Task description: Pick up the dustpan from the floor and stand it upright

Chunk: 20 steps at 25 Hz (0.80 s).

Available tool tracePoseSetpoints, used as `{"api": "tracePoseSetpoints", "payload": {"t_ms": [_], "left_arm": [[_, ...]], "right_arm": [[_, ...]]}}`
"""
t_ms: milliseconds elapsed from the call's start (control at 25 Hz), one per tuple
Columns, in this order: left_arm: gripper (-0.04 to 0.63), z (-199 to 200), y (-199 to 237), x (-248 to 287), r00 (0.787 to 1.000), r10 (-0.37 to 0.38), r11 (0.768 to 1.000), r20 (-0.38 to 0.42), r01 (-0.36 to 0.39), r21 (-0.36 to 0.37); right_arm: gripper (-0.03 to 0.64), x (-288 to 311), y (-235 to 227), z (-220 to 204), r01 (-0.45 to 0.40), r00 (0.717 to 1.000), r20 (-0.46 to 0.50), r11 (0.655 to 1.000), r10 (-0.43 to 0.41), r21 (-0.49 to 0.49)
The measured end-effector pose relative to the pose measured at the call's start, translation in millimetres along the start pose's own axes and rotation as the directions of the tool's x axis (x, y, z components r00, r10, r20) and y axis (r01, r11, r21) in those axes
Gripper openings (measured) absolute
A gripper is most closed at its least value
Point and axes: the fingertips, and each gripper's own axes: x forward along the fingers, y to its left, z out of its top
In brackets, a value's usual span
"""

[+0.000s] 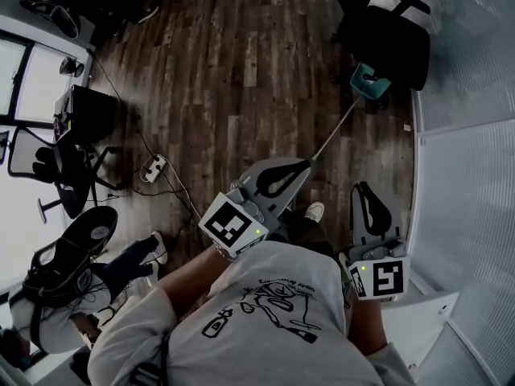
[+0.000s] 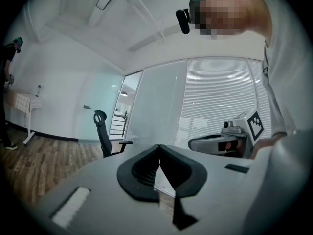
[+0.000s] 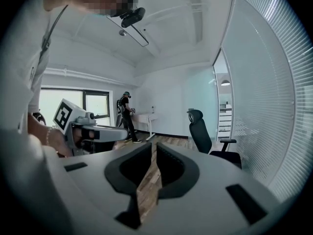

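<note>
The teal dustpan [image 1: 368, 83] lies on the wooden floor near a black office chair. Its long thin handle [image 1: 334, 131] runs back toward me. My left gripper [image 1: 304, 166] is held well above the floor, and its tip overlaps the handle's near end in the head view. Its jaws meet with nothing between them [image 2: 159, 148]. My right gripper [image 1: 362, 187] is beside it near the glass wall, also shut and empty [image 3: 153, 144]. Neither gripper view shows the dustpan. Each gripper shows in the other's view: the right gripper [image 2: 220, 142] and the left gripper [image 3: 93, 131].
The black office chair [image 1: 386, 30] stands just behind the dustpan. A frosted glass wall with blinds [image 1: 471, 175] runs along the right. A power strip [image 1: 155, 167] with cables lies on the floor at the left, near more chairs [image 1: 64, 167]. A person [image 3: 126, 114] stands at a far desk.
</note>
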Motion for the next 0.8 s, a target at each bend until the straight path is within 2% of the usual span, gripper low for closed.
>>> {"api": "tracePoseSetpoints", "payload": {"t_ms": [280,480,560,800], "left_arm": [[0.003,-80.6,23.6,43.6,0.998,-0.014,1.000,-0.063,0.012,-0.023],[0.003,-168.7,46.8,76.5,0.993,-0.010,1.000,-0.117,0.007,-0.029],[0.003,-206.7,58.7,92.0,0.992,-0.013,1.000,-0.129,0.010,-0.029],[0.003,-331.9,81.1,130.6,0.975,-0.080,0.990,-0.205,0.102,0.097]], "right_arm": [[0.028,31.4,-31.4,-96.2,-0.014,0.995,-0.096,0.999,0.018,0.039],[0.034,57.6,-46.8,-195.7,-0.048,0.985,-0.163,0.995,0.061,0.084],[0.055,73.6,-56.2,-237.3,-0.058,0.980,-0.183,0.994,0.074,0.092],[0.071,121.8,-75.9,-371.9,-0.092,0.955,-0.276,0.993,0.110,0.077]]}}
